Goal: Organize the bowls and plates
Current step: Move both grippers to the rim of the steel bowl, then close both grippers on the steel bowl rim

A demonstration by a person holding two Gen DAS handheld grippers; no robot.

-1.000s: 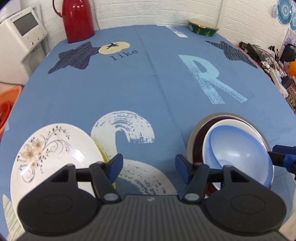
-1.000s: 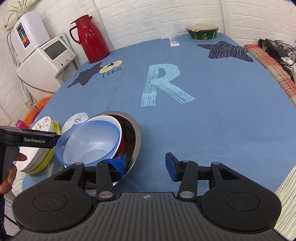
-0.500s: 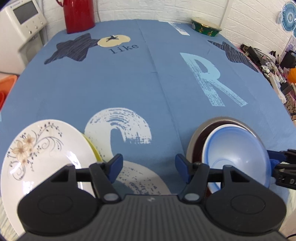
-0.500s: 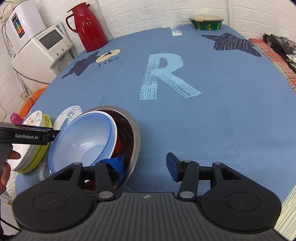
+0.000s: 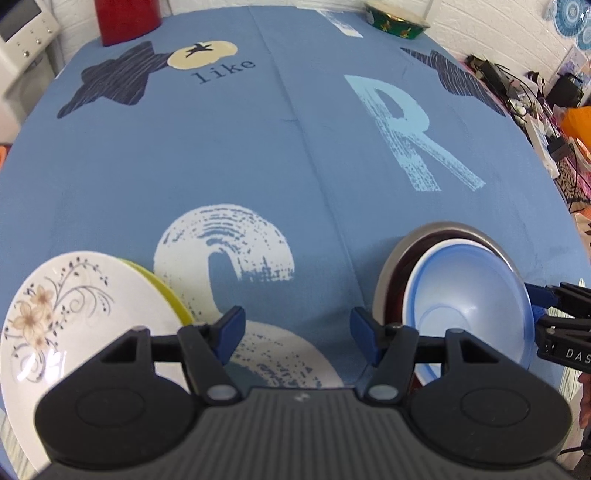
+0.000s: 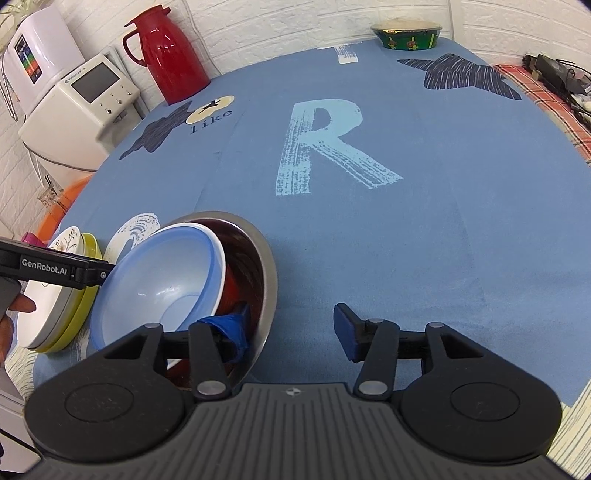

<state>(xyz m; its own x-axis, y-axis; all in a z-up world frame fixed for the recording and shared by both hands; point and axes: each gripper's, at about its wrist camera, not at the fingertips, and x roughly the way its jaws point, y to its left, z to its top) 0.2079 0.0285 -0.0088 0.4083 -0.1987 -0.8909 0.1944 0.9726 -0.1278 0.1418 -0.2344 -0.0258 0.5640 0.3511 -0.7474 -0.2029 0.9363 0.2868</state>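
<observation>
A blue bowl (image 6: 159,284) lies tilted in a stack of nested bowls, inside a dark red one and a steel bowl (image 6: 267,266); the stack also shows in the left wrist view (image 5: 469,295). A white floral plate (image 5: 70,317) rests on a yellow plate (image 5: 162,288) at the near left; both show in the right wrist view (image 6: 62,291). My left gripper (image 5: 295,334) is open and empty, low over the cloth between plates and bowls. My right gripper (image 6: 291,325) is open, its left fingertip (image 6: 232,326) inside the steel bowl beside the blue bowl's rim.
A red thermos (image 6: 173,55) and a green patterned bowl (image 6: 406,33) stand at the table's far edge. White appliances (image 6: 74,103) and an orange bin (image 6: 62,206) stand left of the table. Cables and clutter (image 5: 535,107) lie off the right side.
Both grippers have sunk lower and edged forward. The right gripper's left finger has gone deeper into the steel bowl. The blue bowl has tilted more. Both grippers stay open.
</observation>
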